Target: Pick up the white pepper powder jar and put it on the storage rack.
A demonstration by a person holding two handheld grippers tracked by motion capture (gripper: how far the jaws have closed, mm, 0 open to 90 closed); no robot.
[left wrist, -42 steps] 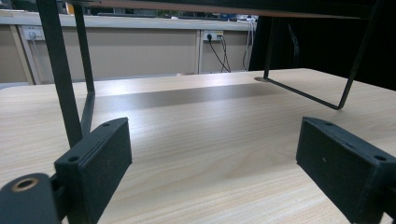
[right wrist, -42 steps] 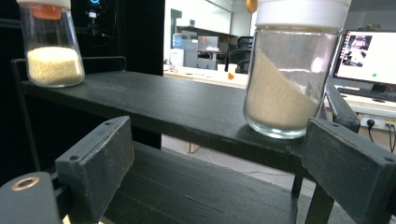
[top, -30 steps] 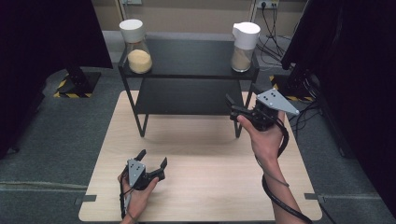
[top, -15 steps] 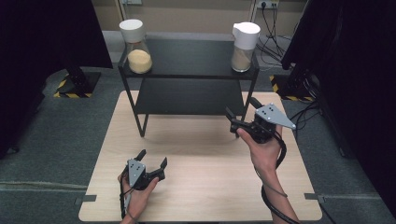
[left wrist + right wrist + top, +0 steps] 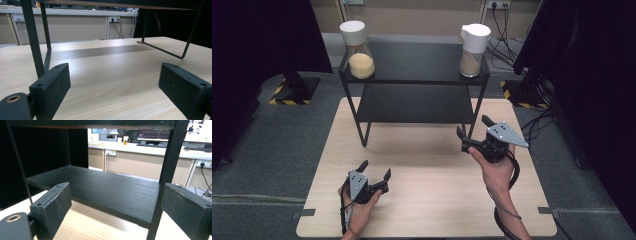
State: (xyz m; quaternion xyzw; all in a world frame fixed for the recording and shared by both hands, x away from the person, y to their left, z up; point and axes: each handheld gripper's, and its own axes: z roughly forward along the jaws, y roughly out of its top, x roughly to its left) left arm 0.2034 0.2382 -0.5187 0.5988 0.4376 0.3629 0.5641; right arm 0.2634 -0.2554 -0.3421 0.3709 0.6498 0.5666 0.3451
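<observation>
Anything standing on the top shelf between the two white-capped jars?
No. In the high view the shelf top is bare between the yellow-filled jar and the tan-filled jar.

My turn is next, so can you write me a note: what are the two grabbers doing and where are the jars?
Left gripper: open, empty, low over the wooden table.
Right gripper: open, empty, by the black shelf's right front leg.
Jar of yellow grains: top shelf, left end. Jar of brown grains: top shelf, right end. Both upright, white lids on.
Done: neither jar is held.
Left: probably grabbing a jar; the right one is nearer.
</observation>
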